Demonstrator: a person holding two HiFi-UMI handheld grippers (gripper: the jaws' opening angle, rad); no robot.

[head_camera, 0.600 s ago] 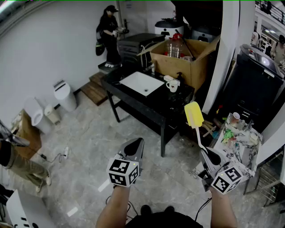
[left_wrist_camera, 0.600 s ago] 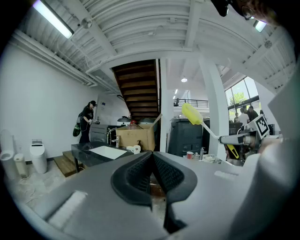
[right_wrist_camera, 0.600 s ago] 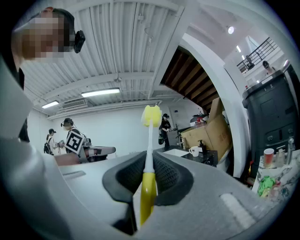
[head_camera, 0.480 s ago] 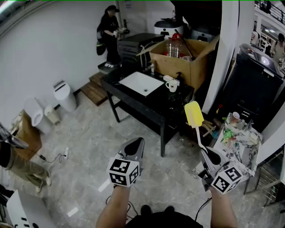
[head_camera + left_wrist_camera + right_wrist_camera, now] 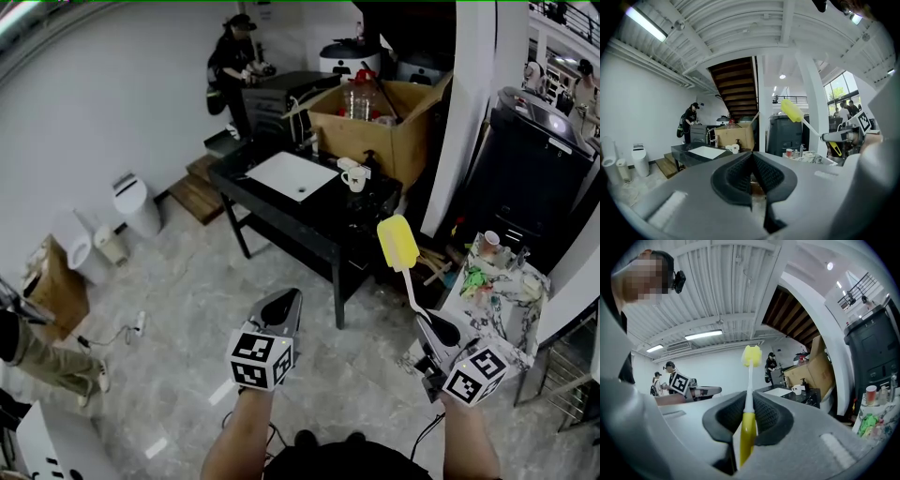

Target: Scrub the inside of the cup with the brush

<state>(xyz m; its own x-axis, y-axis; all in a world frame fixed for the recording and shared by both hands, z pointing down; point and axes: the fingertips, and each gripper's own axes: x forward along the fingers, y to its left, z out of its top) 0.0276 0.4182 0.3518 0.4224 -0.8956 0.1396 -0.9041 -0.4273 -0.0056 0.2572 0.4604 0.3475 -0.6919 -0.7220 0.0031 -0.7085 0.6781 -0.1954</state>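
While we stand well back from the black table (image 5: 319, 223), our right tongs (image 5: 441, 330) pinch the yellow brush (image 5: 397, 242) by its handle, with its sponge head raised ahead of them, apparently ready for scrubbing. Our left tongs (image 5: 281, 305) are pressed together on nothing, likely kept free to steady the white cup (image 5: 354, 179). It sits well ahead of both tongs, beside the white basin (image 5: 292, 175).

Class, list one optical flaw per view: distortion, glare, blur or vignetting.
Head view: fisheye bends the white wall and pillar; evenly lit, sharp. Left gripper view: black vignetted corners, ceiling lamp glares. Right gripper view: brush handle soft near the jaws, black corners too.
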